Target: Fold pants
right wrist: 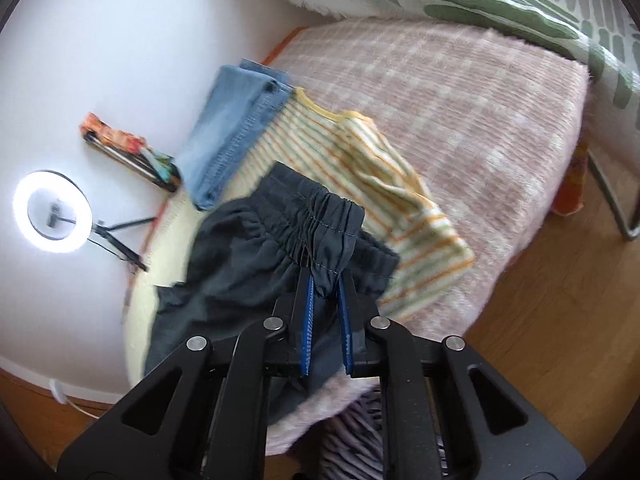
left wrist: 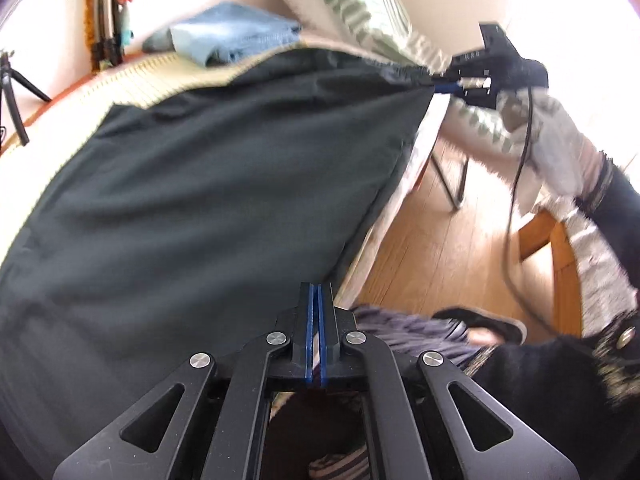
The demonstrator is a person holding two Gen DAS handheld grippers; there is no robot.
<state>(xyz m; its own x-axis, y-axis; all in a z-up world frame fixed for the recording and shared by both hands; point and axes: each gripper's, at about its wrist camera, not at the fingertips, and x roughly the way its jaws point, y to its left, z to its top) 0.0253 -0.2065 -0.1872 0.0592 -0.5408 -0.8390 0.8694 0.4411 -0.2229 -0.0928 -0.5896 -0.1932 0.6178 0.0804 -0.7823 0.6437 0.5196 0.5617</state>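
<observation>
Bed (right wrist: 500,128): pink checked blanket; folded jeans (right wrist: 228,132) and striped shirt (right wrist: 360,168) lie beyond the dark pants (right wrist: 248,248).
Floor (right wrist: 560,320): wood.
Left tongs (left wrist: 317,292): pressed together at the pants' edge.
Right tongs (right wrist: 325,292): pinching the waistband.

Dark pants (right wrist: 256,248) — elastic waistband gathered, draped over bed

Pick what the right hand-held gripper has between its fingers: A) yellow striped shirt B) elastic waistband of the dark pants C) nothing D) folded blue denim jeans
B: in the right wrist view the right hand-held gripper pinches the gathered elastic waistband of the dark navy fabric pants; the folded blue denim jeans and yellow striped shirt lie beyond it.
</observation>
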